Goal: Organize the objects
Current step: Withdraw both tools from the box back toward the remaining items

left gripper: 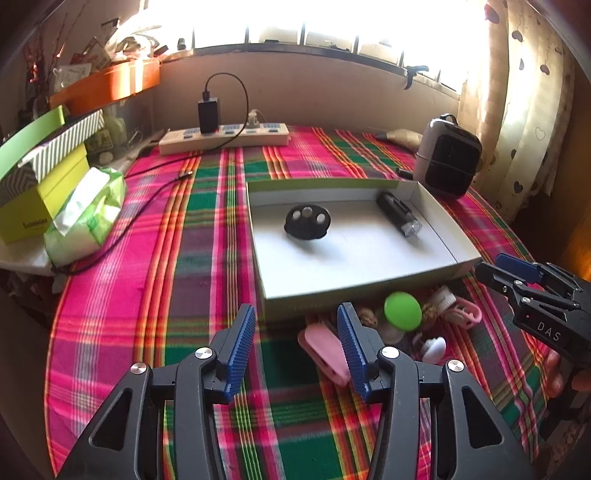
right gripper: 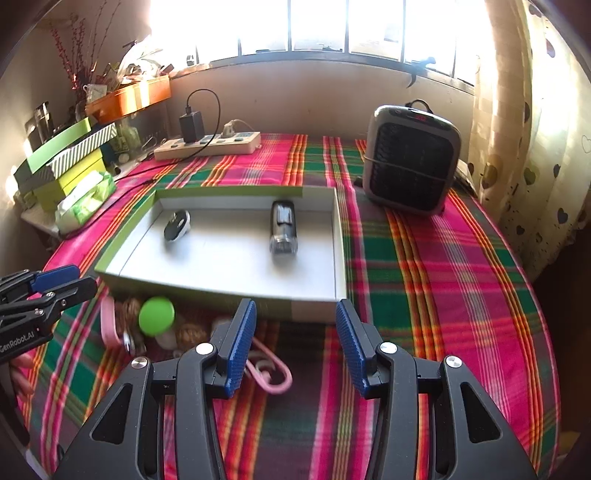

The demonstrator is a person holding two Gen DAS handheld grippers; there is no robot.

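A bright barred window (right gripper: 332, 26) backs a table spread with a pink, green and red plaid cloth (right gripper: 443, 280); a patterned curtain (right gripper: 535, 147) hangs at 3 o'clock. Toward 11 o'clock lie a power strip (right gripper: 208, 145) with a black charger plugged in, stacked green boxes (left gripper: 37, 184) and a pack of wipes (left gripper: 88, 218). A small grey heater (right gripper: 410, 158) stands at 1 o'clock in my right view.

At centre sits the shallow grey tray (left gripper: 369, 273) with green outer walls. Inside it: a black round piece with pale discs (left gripper: 307, 218) toward the tray's 10 o'clock, and a dark cylindrical device (left gripper: 399, 214) toward its 2 o'clock — both apart from the walls.

Against the tray's near wall lies the unsorted pile: a green ball (left gripper: 402, 311), a pink clip (left gripper: 325, 350), a pink loop-shaped item (right gripper: 269, 373), a small white piece (left gripper: 436, 349) and some brownish bits I cannot identify.

My left gripper (left gripper: 297, 350) points obliquely down over the cloth, jaws spread, nothing between the pads; the pink clip lies just behind its right finger. My right gripper (right gripper: 295, 345) tilts down likewise at the tray's near right corner — jaws apart, empty. Each gripper shows at the edge of the other's view, with part of my hand (left gripper: 569, 376) visible behind it.
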